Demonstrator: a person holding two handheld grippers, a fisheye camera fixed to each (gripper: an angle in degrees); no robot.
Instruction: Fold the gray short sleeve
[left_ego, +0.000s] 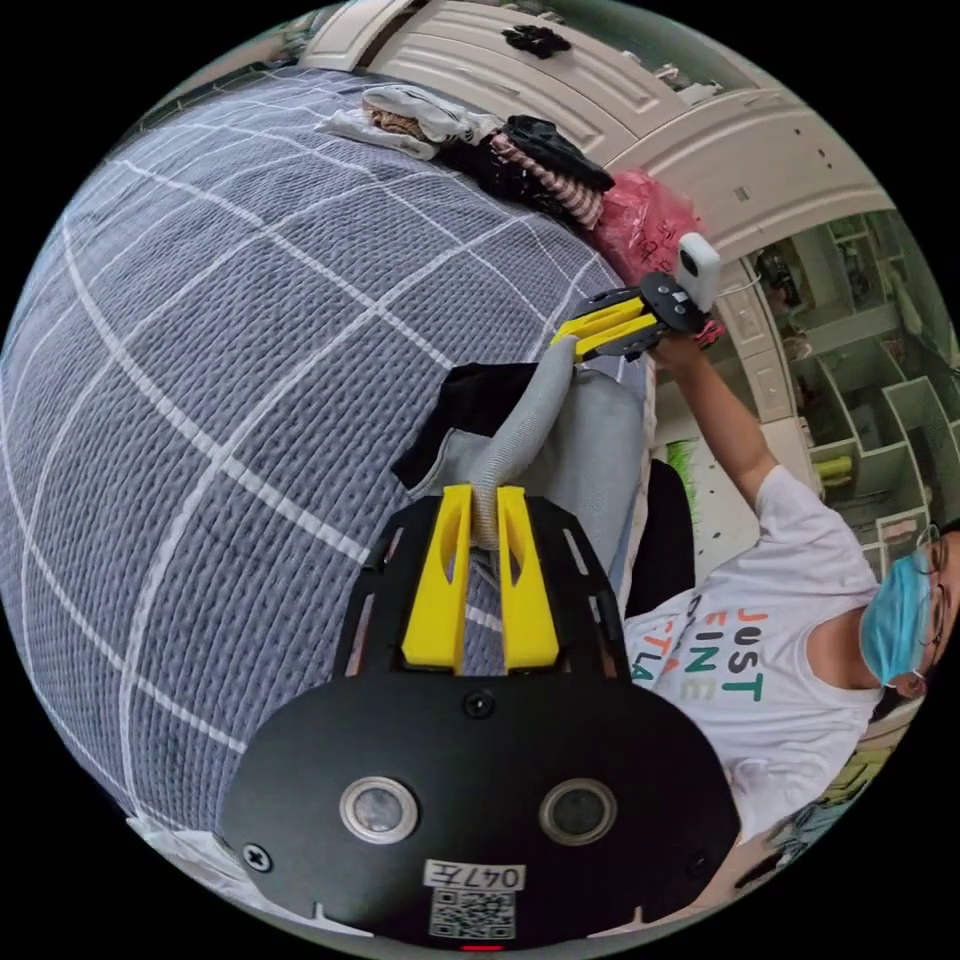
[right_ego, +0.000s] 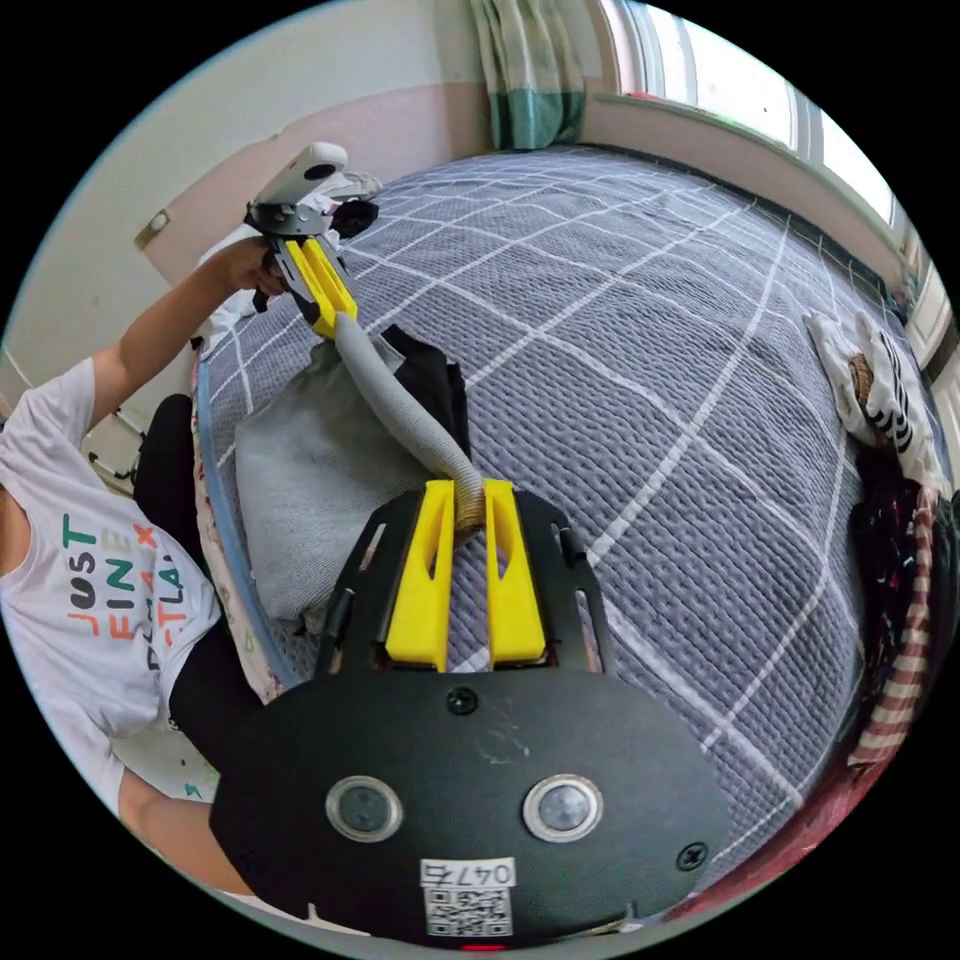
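Note:
The gray short sleeve shirt (left_ego: 595, 450) (right_ego: 310, 470) is held up over the bed's edge, its top edge bunched into a taut roll between the two grippers. My left gripper (left_ego: 485, 497) (right_ego: 333, 322) is shut on one end of that roll. At the other end my right gripper (right_ego: 468, 492) (left_ego: 573, 342) is also shut on it. The rest of the shirt hangs down below the roll. A black garment (left_ego: 480, 395) (right_ego: 432, 378) lies on the bed right behind it.
A blue-grey checked quilt (left_ego: 230, 380) (right_ego: 680, 330) covers the bed. Clothes are piled at its far side (left_ego: 470, 130) (right_ego: 885, 400), beside a pink bag (left_ego: 645, 215) and white cupboards (left_ego: 700, 130). The person in a white T-shirt (left_ego: 780, 640) (right_ego: 90, 600) stands at the bed's edge.

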